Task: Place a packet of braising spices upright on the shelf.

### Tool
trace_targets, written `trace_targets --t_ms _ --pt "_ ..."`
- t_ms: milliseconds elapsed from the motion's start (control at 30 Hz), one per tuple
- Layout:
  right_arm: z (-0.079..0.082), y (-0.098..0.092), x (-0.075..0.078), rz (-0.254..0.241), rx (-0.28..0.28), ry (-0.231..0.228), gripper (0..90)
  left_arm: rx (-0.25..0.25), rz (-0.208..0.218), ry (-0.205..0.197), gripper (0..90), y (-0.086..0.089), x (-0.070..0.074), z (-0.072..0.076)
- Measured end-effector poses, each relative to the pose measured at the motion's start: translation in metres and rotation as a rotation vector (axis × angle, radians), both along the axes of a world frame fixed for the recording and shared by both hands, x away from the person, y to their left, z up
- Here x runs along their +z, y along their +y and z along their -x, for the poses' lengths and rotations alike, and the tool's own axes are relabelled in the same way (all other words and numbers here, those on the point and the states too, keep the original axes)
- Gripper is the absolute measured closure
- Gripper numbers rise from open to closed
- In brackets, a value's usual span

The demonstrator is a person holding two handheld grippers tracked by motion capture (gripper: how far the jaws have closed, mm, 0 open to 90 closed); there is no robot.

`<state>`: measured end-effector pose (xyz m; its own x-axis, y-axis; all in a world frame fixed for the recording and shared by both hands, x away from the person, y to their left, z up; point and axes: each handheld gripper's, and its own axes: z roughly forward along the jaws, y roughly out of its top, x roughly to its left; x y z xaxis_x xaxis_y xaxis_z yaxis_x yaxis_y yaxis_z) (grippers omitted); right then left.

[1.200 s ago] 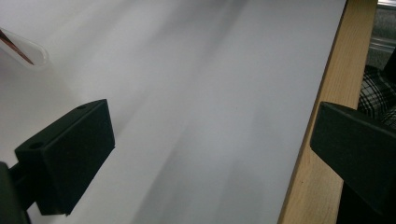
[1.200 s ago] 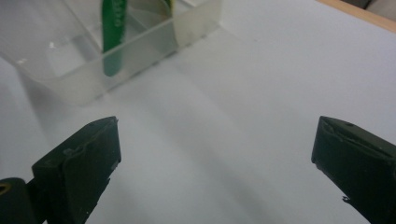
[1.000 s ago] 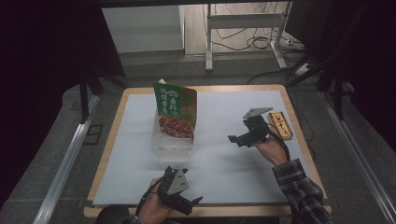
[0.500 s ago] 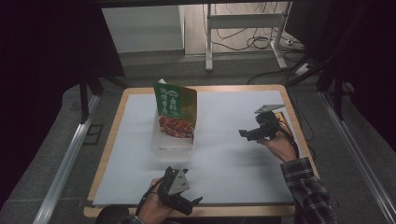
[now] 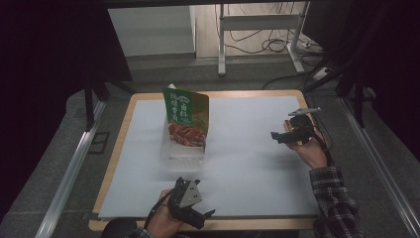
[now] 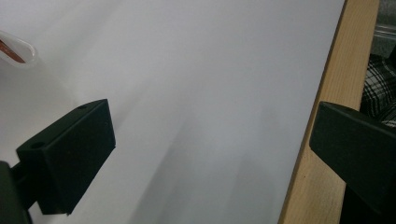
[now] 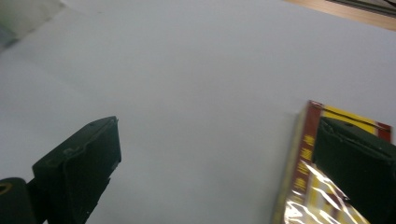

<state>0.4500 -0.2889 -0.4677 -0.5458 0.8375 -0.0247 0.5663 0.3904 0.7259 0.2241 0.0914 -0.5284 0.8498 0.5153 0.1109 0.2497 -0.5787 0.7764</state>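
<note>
White tabletop [image 5: 257, 163] — right gripper [image 7: 219, 163], fingers spread, beside the yellow packet [image 7: 322, 196]; not grasped yet. Left gripper [image 6: 210, 154] idle, open.

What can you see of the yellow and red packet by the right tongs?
The packet is a flat pack in glossy, crinkled clear film, yellow with a dark red border and printed characters. It lies flat on the white table surface, cut off at the frame's lower edge. The right tongs stand open, one jaw in front of the packet; whether it touches cannot be told.
</note>
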Motion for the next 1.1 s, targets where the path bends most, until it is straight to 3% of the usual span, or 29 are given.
trace_targets --t_ms 233,467,1100 --pt "-0.005 -0.019 -0.007 0.046 -0.094 -0.021 4.8 0.000 -0.006 -0.001 0.4 0.000 0.000 0.000" --pt "-0.009 -0.037 -0.017 0.051 -0.166 -0.025 6.5 -0.002 -0.008 -0.001 0.4 -0.001 -0.001 0.000" --pt "-0.019 -0.045 -0.038 0.081 -0.210 0.028 17.0 0.000 -0.014 -0.002 0.4 -0.001 -0.001 0.000"
